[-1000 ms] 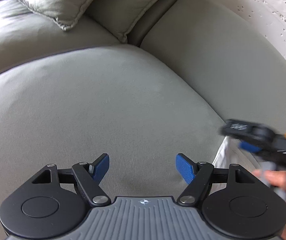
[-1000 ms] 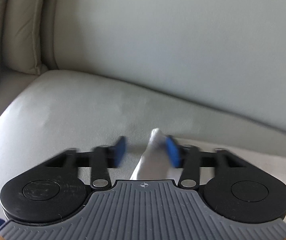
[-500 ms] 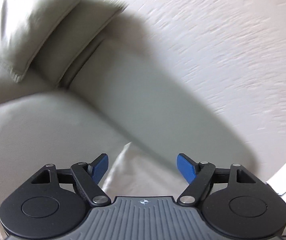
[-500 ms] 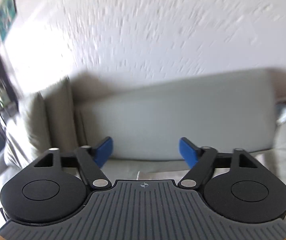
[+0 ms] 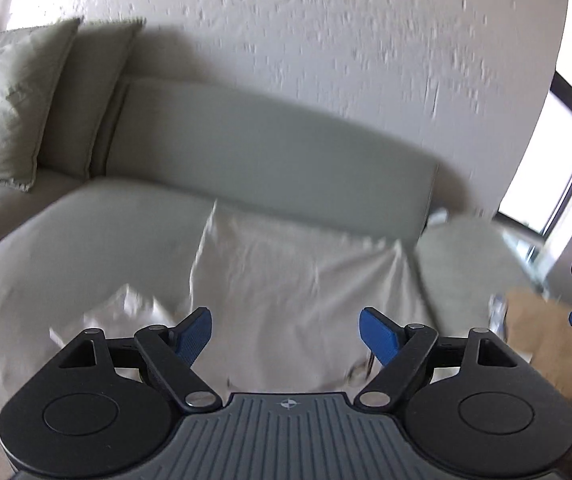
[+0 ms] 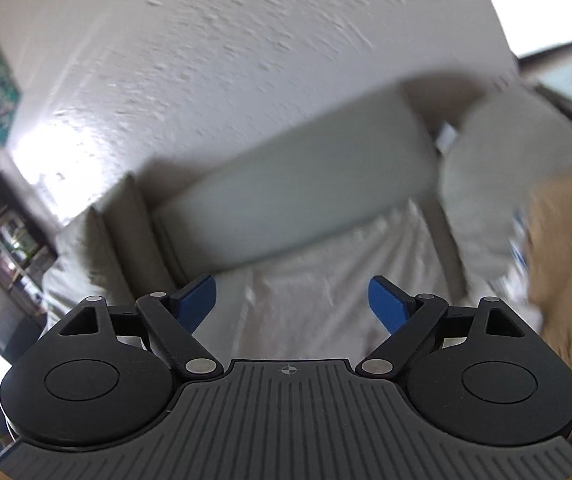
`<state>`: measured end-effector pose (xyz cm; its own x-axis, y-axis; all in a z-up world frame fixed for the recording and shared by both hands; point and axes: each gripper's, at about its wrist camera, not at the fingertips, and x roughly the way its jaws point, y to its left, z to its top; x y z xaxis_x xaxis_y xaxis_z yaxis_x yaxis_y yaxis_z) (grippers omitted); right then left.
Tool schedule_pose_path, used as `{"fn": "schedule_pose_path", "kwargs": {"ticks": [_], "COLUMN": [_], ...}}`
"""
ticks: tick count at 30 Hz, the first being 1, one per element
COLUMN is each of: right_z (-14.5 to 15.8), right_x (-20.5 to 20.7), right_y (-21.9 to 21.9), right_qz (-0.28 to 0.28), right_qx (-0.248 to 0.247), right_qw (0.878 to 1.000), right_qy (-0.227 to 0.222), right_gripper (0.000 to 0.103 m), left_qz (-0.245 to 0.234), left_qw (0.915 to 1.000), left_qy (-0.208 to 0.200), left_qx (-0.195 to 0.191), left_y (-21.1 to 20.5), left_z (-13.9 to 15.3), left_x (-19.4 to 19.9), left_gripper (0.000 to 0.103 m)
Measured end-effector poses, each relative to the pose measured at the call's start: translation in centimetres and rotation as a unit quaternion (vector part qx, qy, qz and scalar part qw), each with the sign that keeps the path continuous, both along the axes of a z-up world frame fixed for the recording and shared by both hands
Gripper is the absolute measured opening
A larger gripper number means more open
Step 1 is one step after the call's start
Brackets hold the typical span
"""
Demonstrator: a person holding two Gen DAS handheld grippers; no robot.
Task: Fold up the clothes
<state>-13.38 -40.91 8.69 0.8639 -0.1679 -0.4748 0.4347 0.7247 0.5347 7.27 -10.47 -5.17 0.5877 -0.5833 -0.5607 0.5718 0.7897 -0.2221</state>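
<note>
**Both grippers spread above white cloth on sofa**

Left gripper [image 5: 286, 330], black with blue-padded fingers, spread wide and holding nothing, raised over a wrinkled white cloth garment [image 5: 286, 276]. Garment spread flat on the seat of a pale grey-green fabric sofa [image 5: 86, 232], its far edge touching the backrest, a rumpled part at its near left. Square grey-green throw cushion [image 5: 2, 108] propped at the sofa's left end. Right gripper [image 6: 292, 302], same make, likewise spread wide and empty, also above the garment [image 6: 318, 280]. Blurred tan shape [image 6: 566, 260] at the right edge, too smeared to identify. Textured white wall [image 6: 246, 60] behind the sofa; window [image 5: 558, 140] at far right.
</note>
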Motion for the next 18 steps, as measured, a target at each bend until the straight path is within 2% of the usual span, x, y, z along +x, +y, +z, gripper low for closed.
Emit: {"fn": "schedule_pose_path", "kwargs": {"ticks": [2, 4, 7, 10, 13, 18], "right_z": [-3.7, -6.7, -10.5, -12.5, -13.5, -13.5], "right_x": [-1.1, -2.2, -4.0, -5.2, -4.8, -1.8], "right_y": [-1.6, -3.5, -6.5, -9.5, -11.0, -11.9], "right_qz": [-0.027, -0.052, -0.104, -0.144, -0.152, -0.138], "right_qx": [0.028, 0.050, 0.063, 0.066, 0.067, 0.034], "right_qw": [0.999, 0.997, 0.990, 0.984, 0.983, 0.984], "right_qy": [0.022, 0.041, 0.069, 0.080, 0.081, 0.104], "right_gripper": [0.082, 0.064, 0.062, 0.062, 0.060, 0.055], "left_qz": [-0.001, -0.006, -0.017, -0.025, -0.029, -0.027], "left_qw": [0.9994, 0.9982, 0.9959, 0.9940, 0.9925, 0.9914], "left_qy": [0.015, 0.026, 0.034, 0.036, 0.036, 0.037], "left_qx": [0.030, 0.054, 0.082, 0.101, 0.113, 0.122], "left_y": [-1.0, -1.8, -2.8, -3.8, -4.6, -4.7], "left_z": [-2.4, -4.3, -6.2, -7.1, -7.5, -8.0], "left_x": [-1.0, -2.0, -2.5, -3.4, -3.9, -4.1], "left_gripper": [0.077, 0.076, 0.076, 0.076, 0.076, 0.077]}}
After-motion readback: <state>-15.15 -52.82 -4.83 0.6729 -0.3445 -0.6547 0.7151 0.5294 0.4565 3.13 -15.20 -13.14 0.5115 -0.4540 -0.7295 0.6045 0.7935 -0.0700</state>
